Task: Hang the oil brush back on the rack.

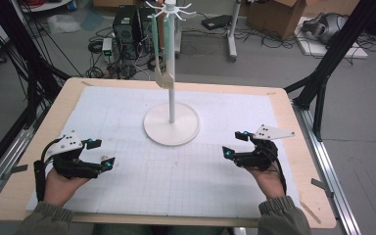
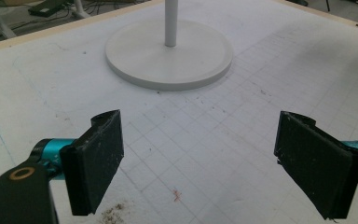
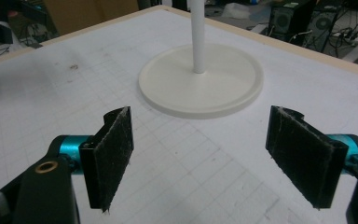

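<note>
A person is holding a black tool in each hand above a pale wooden worktop (image 1: 293, 147), which is carrying a white sheet (image 1: 186, 171) printed with a fine square grid and speckled with small dark marks; the left tool (image 1: 104, 152) is hovering over the near left of the sheet with its two flat jaws standing wide apart and nothing between them, as the left gripper view is showing with the left tool (image 2: 198, 158) framing only bare grid; the jaw pads (image 2: 98, 158) are looking like rough, matte black rectangles, set on bright teal metal stubs; the right tool (image 1: 236, 143) is sitting over the near right of the sheet, its jaws likewise spread with nothing in them, and in the right gripper view the right tool (image 3: 198, 154) is facing the stand, its pads (image 3: 112, 154) looking fuzzy and frayed at the edges; the stand (image 1: 171, 122) is resting at the middle of the sheet, between and beyond both tools and well apart from them; it is a smooth, cream-white round disc with a thin upright pole and curved hooks at the top; a pale green utensil with a flat cream head (image 1: 162, 76) is hanging from one hook beside the pole.
</note>
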Tool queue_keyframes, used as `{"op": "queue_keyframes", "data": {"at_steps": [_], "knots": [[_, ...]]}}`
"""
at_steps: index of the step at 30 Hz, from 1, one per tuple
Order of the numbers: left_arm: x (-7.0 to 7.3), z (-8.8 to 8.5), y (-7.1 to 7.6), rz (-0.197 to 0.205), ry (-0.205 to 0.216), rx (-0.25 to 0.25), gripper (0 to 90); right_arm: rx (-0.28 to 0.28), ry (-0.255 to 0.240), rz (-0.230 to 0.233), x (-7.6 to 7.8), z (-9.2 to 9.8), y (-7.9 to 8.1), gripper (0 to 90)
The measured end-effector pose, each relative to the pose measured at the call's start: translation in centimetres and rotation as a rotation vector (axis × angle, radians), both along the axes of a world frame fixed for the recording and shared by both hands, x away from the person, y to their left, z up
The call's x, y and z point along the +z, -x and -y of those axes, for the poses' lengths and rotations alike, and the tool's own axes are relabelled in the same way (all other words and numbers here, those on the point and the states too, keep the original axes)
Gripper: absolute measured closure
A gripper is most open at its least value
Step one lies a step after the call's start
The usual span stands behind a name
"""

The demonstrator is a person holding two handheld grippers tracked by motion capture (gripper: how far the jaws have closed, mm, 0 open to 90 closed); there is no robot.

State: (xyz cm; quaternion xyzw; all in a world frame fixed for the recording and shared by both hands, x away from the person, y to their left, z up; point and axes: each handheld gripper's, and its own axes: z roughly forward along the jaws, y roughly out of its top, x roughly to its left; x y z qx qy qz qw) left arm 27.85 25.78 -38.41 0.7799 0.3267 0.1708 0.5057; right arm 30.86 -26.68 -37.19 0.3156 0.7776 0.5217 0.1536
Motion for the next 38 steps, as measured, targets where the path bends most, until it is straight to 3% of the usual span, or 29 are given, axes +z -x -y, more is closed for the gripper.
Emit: {"op": "queue_keyframes", "data": {"at_steps": [21,38], "knots": [[-0.8,-0.1,-0.1,-0.021,-0.01,0.015,15.7,-0.055,-0.005,-0.03,-3.0,2.0,1.9,21.1],[-1.7,-0.3,-0.3,-0.033,-0.02,0.039,13.7,-0.059,0.012,-0.043,-4.7,2.3,3.4,20.7]]}}
